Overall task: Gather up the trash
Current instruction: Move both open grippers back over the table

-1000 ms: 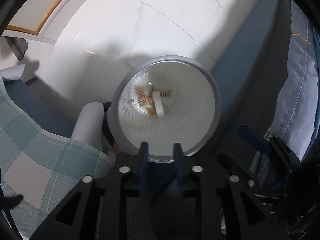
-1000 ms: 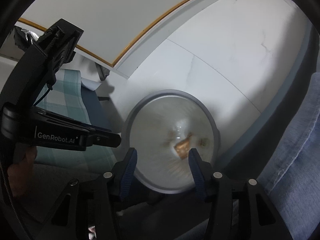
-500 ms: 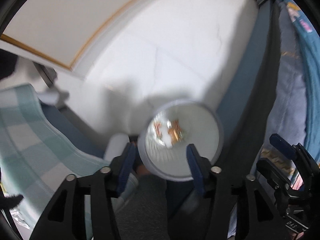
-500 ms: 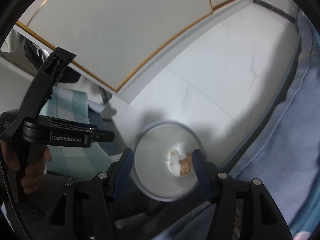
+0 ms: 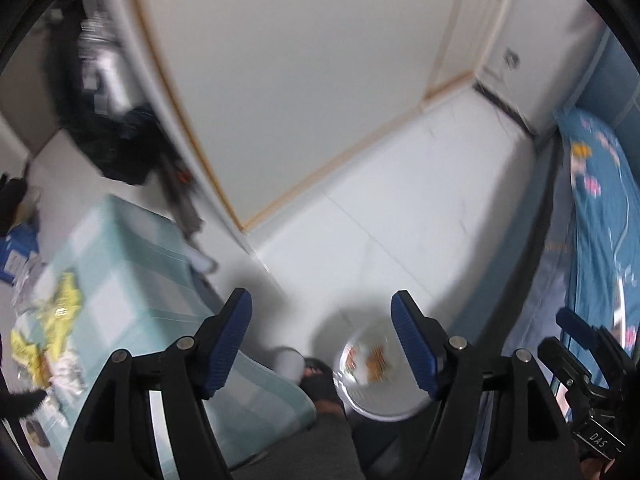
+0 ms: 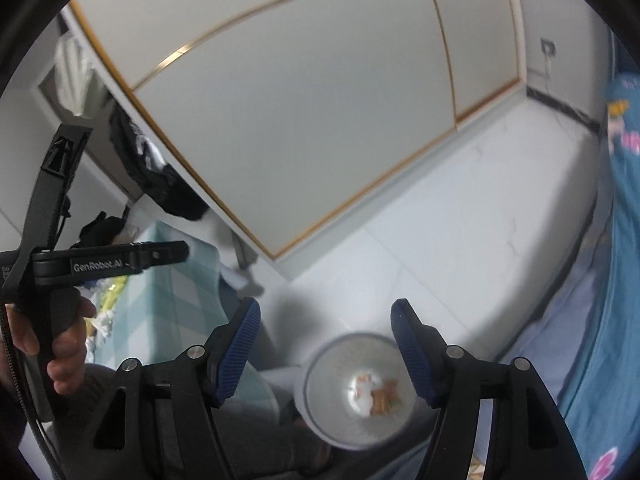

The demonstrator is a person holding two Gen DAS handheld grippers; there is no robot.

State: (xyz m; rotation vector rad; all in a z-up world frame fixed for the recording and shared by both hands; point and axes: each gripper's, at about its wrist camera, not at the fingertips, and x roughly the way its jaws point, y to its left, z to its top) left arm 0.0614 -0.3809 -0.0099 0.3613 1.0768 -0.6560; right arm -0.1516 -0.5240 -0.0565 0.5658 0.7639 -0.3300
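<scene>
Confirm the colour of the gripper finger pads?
Blue, ribbed pads on black arms; clearest in the right wrist view.

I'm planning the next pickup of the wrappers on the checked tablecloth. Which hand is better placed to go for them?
Probably left. The left gripper, jaws just opened and empty, is on the side of the yellow wrappers on the checked table. The right gripper, also empty, hangs over the trash bin.

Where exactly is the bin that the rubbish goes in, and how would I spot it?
Find the white tiled floor between the bed with the blue flowered cover and the table with the pale green checked cloth. The wastebasket stands there, near the table's corner. It is the only round thing on the floor: white, grey-rimmed, with orange and white scraps at its bottom.
</scene>
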